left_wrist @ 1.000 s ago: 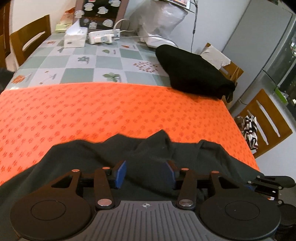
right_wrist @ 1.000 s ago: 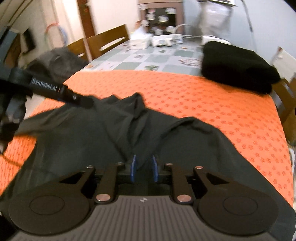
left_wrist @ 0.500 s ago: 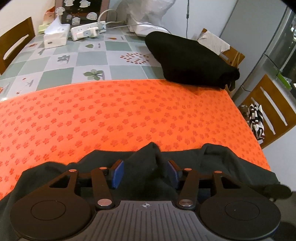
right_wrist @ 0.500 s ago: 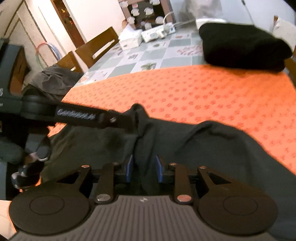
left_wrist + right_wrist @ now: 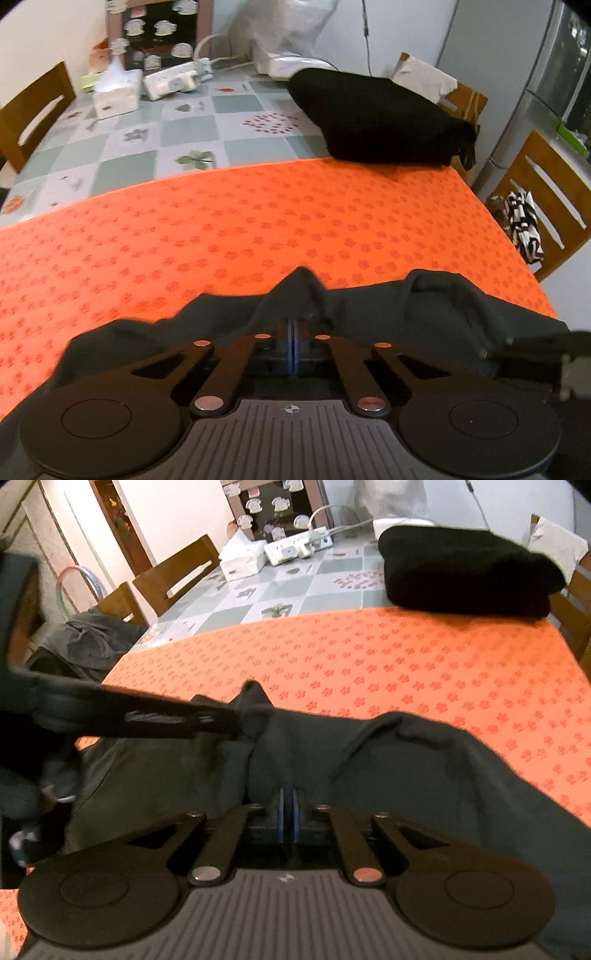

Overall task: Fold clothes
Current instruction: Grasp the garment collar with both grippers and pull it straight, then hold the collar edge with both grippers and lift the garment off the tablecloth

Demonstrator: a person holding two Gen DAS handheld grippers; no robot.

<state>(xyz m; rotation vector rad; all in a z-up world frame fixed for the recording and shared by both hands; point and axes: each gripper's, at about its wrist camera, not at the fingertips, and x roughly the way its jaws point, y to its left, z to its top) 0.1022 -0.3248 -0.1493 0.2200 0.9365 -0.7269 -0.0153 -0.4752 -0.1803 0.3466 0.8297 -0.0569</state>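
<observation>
A dark grey garment (image 5: pixel 424 306) lies crumpled on the near part of the orange mat (image 5: pixel 258 221); it also fills the lower half of the right wrist view (image 5: pixel 388 768). My left gripper (image 5: pixel 291 328) is shut on a raised fold of the garment. It also shows in the right wrist view (image 5: pixel 236 725), coming in from the left with cloth bunched at its tip. My right gripper (image 5: pixel 287 805) is shut on another fold of the same garment nearer the front edge.
A folded black garment (image 5: pixel 376 118) lies at the mat's far right corner. A tissue box (image 5: pixel 114 94) and a power strip (image 5: pixel 177 79) stand at the back of the checked tablecloth. Wooden chairs (image 5: pixel 546 199) stand around the table; grey clothes (image 5: pixel 92 638) lie on a left chair.
My left gripper closed from open onto the garment fold. My right gripper narrowed and pinched the cloth. Both grippers moved forward over the mat with the garment.
</observation>
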